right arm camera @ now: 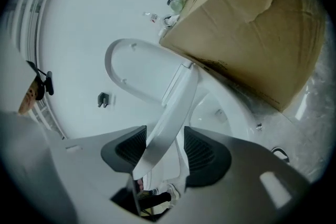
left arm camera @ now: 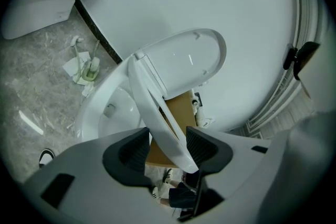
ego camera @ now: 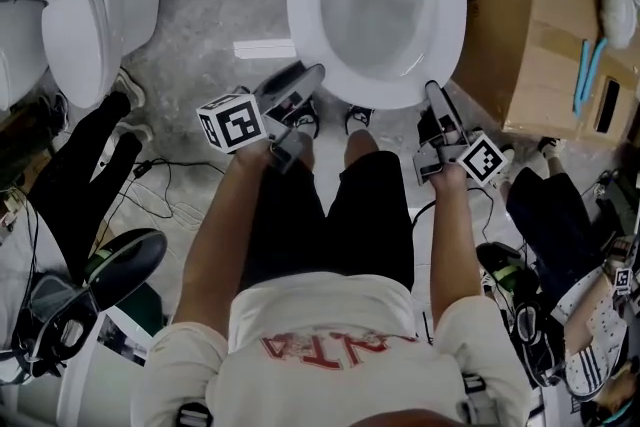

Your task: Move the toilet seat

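The white toilet seat [ego camera: 300,5] is a ring hinged over the bowl [left arm camera: 105,113], tilted up off the rim, with the lid [left arm camera: 194,57] standing open behind it. My left gripper [ego camera: 308,77] is at the seat's front left edge. In the left gripper view the seat [left arm camera: 157,107] runs between the jaws of this gripper [left arm camera: 167,147], which are shut on it. My right gripper [ego camera: 433,93] is at the front right edge. In the right gripper view the seat [right arm camera: 176,107] fills the gap between that gripper's [right arm camera: 165,152] jaws, below the lid [right arm camera: 136,68].
A cardboard box [ego camera: 540,35] with bottles and tools on top stands tight against the toilet's right side. A second white toilet [ego camera: 80,5] stands at the left. Other people's legs [ego camera: 80,165] and shoes, plus cables [ego camera: 160,185], crowd the floor on both sides.
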